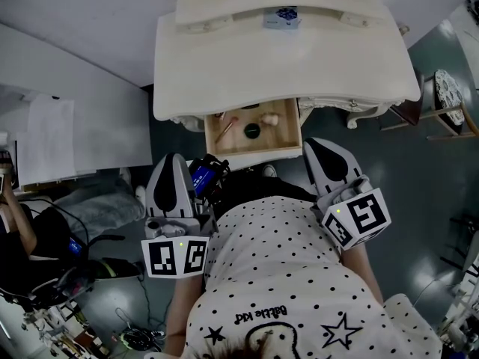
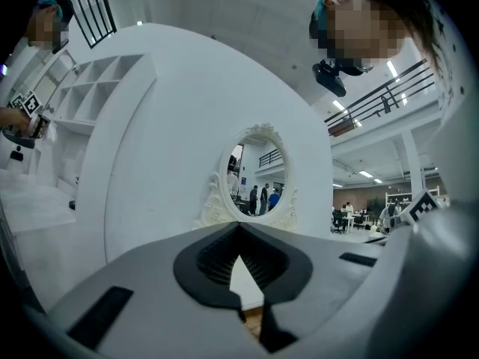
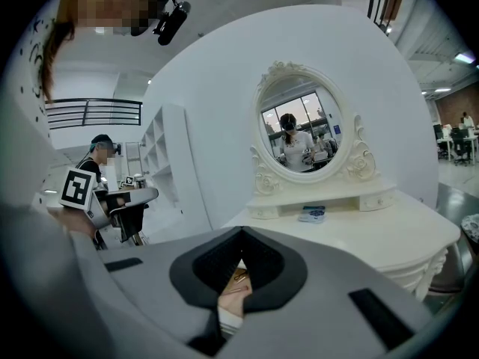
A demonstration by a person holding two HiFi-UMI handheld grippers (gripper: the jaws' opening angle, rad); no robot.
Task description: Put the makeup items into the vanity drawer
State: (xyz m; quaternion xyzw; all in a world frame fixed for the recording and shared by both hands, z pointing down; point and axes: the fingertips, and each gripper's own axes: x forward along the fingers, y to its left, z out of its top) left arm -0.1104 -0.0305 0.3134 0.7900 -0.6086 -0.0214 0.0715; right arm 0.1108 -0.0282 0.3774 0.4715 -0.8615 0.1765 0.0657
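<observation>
both the left gripper (image 1: 172, 163) and right gripper (image 1: 323, 146) are closed on nothing, held by the waist. ahead, the open drawer (image 1: 254, 151) already holds a brush (image 1: 224, 129), compact (image 1: 252, 131) and sponge (image 1: 271, 117). farther back, 1 blue box (image 1: 283, 15) sits on the desk (image 1: 224, 58); reaching over could bump the drawer, or closed jaws might shove the box away.

The drawer (image 1: 254, 149) stands pulled out from the front middle of the desk (image 1: 224, 66), with a brush (image 1: 227, 128) at its left, a compact (image 1: 252, 131) in the middle and a puff (image 1: 271, 117) further back to the right. A small box (image 1: 286, 16) lies on the desk's rear ledge, below the mirror (image 3: 299, 129). The left hand-held gripper (image 1: 171, 159) and right hand-held gripper (image 1: 318, 142) flank the drawer's front.
</observation>
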